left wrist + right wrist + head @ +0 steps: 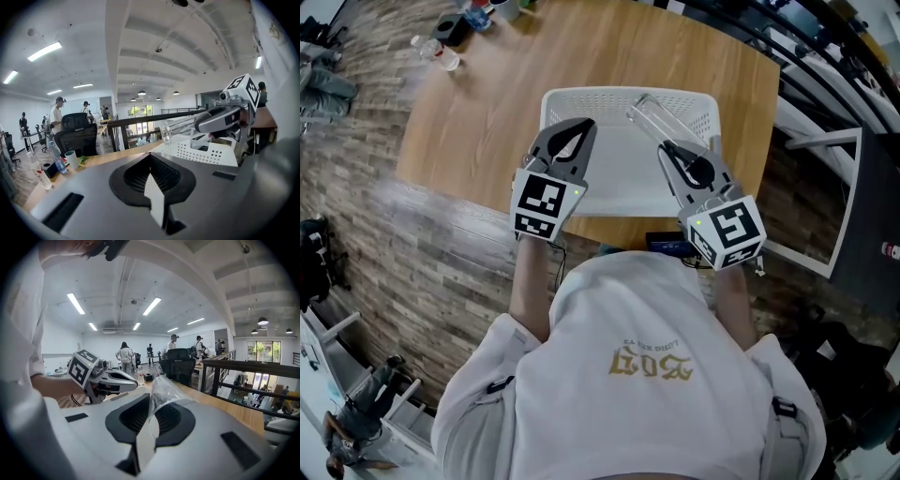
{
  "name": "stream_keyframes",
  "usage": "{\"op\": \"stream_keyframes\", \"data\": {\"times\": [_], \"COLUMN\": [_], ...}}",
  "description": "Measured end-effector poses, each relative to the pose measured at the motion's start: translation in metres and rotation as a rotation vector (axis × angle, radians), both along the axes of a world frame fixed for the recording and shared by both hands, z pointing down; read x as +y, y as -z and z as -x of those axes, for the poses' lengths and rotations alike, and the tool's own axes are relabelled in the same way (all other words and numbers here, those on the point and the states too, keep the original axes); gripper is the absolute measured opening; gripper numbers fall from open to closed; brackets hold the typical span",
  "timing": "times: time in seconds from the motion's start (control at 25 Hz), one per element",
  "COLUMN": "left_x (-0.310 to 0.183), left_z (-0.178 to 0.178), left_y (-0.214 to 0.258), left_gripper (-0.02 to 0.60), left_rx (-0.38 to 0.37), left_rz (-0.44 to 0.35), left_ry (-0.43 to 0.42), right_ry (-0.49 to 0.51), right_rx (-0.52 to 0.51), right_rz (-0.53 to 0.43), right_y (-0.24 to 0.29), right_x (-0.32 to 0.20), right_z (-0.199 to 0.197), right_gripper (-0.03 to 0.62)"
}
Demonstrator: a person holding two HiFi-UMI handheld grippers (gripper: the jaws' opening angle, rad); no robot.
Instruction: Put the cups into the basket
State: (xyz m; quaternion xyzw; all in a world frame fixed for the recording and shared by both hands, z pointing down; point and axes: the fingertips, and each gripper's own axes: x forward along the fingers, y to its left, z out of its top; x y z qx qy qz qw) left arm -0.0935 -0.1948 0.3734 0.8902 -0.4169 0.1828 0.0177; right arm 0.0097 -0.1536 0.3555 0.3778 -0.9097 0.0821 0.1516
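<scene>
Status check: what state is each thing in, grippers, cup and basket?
basket: upright on the table, no cup lying in the part that shows.
clear cup: clamped at its rim end, tipped over, above the basket.
right gripper: shut on the clear cup.
left gripper: jaws shut, nothing between them.

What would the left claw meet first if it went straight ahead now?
Likely nothing near: the shut left claw points level above the table, skirting the left end of the white basket, toward the black railing. Height is hard to judge.
</scene>
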Motion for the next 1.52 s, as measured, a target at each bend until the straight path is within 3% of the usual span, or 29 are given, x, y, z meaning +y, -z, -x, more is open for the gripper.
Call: {"op": "stream_keyframes", "data": {"times": [0.2,0.72,1.2,1.52], "left_x": [0.001,-0.003,0.001,0.007], "left_z": [-0.009,-0.006,-0.015,-0.019], "left_y": [-0.018,-0.031,-0.055,-0.069], "left_gripper": [0.008,0.008,0.008,0.008], "left_rx": [-0.072,-0.198,-0.317,-0.358], "left_rz": [0.046,0.038,0.089,0.122], "left_ry": [-0.045,-0.054,-0.119,-0.150], "right_ry": [0.005,0.049,0.109,0.139], "right_rx": [0.010,0.068,0.158,0.219], "right_rz": [0.007,0.046,0.069,0.079], "right_y": [-0.005,-0.027,-0.045,-0.056], "right_x": [-0.002,-0.001,0.000,0.000], "right_z": [0.001,0.007,0.013,0.015], "right_gripper": [0.032,0.032,0.032,0.032]}}
